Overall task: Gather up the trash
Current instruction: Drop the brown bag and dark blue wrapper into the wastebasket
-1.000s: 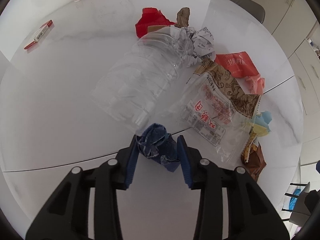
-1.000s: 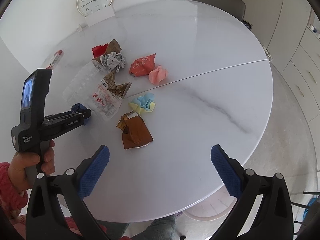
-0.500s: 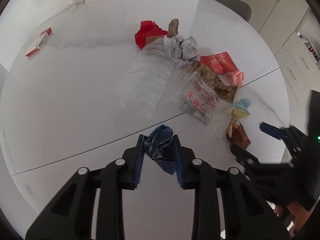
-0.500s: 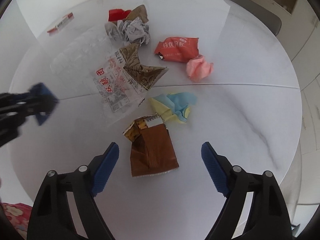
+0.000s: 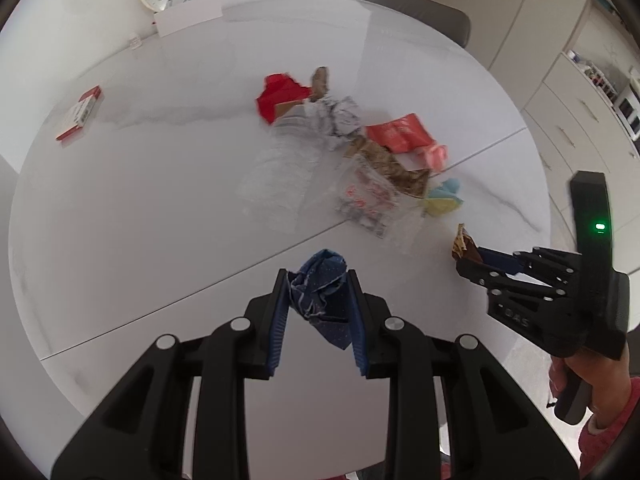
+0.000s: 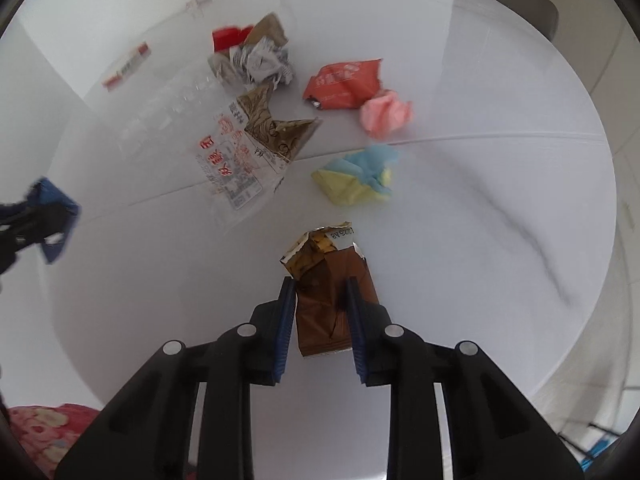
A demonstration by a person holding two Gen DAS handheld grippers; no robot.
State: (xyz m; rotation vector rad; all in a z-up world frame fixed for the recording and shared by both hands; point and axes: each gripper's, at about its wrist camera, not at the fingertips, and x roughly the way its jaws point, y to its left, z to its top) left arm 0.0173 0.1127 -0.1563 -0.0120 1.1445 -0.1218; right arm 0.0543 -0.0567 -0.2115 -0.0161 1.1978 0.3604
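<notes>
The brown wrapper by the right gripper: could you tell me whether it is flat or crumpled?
Mostly flat: the brown wrapper lies spread on the table, only its torn top edge crumpled, as the right gripper jaws close on it.

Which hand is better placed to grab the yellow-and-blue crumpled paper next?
Neither is free, but the right is nearer. The right tongs are closing around the brown wrapper, just short of that paper. The left tongs grip a blue wad, farther off.
</notes>
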